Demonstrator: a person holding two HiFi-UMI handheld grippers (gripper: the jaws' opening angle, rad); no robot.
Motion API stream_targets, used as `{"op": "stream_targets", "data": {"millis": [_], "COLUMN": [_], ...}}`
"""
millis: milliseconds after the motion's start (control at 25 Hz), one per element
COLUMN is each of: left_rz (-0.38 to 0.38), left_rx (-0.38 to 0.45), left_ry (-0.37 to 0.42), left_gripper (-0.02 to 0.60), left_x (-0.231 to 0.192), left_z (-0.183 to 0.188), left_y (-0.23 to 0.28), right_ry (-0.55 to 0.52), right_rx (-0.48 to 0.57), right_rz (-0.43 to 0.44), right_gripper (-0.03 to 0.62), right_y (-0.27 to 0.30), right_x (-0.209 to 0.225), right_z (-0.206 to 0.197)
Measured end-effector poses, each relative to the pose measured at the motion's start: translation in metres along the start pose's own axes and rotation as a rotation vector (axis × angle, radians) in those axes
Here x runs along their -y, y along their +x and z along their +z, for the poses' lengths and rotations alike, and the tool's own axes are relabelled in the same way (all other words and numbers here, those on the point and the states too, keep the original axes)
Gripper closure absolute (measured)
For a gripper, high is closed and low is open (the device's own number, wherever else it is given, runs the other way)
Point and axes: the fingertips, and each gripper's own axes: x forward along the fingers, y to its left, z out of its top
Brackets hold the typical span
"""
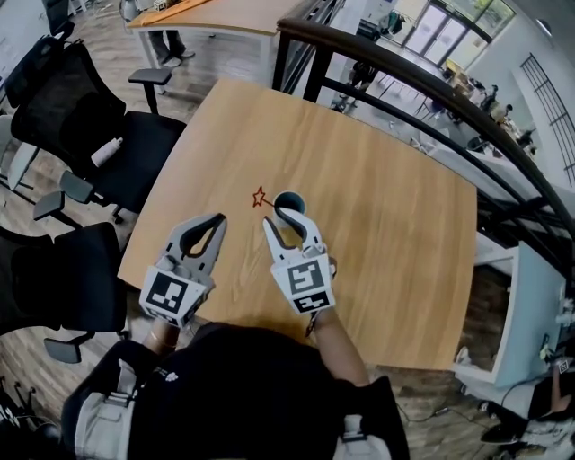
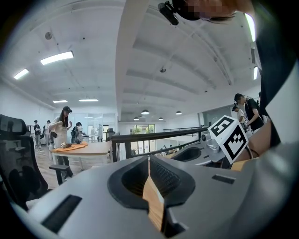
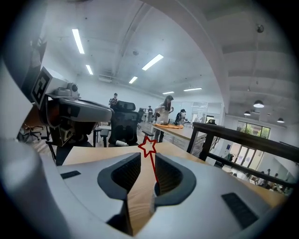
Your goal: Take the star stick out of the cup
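A dark blue cup (image 1: 291, 199) stands near the middle of the wooden table (image 1: 386, 225). A thin red stick with an outlined star (image 1: 260, 197) leans out of it to the left. My right gripper (image 1: 286, 218) is open just in front of the cup, one finger on each side of the stick. In the right gripper view the star (image 3: 148, 146) rises between the jaws of the right gripper (image 3: 147, 161), and the stick runs down close to the right one, which hides most of the cup. My left gripper (image 1: 218, 218) is shut and empty, left of the cup; its left gripper (image 2: 149, 159) tips meet.
Black office chairs (image 1: 99, 135) stand along the table's left side, another (image 1: 54, 269) nearer me. A dark railing (image 1: 404, 81) runs behind the table's far right edge. A second table (image 1: 207, 11) sits at the back. A person (image 2: 60, 128) stands far off.
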Motion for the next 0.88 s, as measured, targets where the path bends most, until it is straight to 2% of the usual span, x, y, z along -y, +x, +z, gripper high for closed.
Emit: {"op": "stream_targets", "data": {"millis": [520,880], "left_rz": [0.013,0.022], "left_rx": [-0.038,-0.050], "left_ry": [-0.024,-0.025], "left_gripper": [0.559,0.560], "left_x": [-0.018,-0.023], "left_z": [-0.013,-0.015], "left_y": [0.006,0.007], "right_ry": [-0.033,-0.037], "right_rx": [-0.097,-0.108], "right_rz": [0.000,-0.010], "right_gripper": [0.493,0.495], "right_y": [0.035,0.048], "right_x": [0.006,0.010], "right_z": [-0.026,-0.033]}}
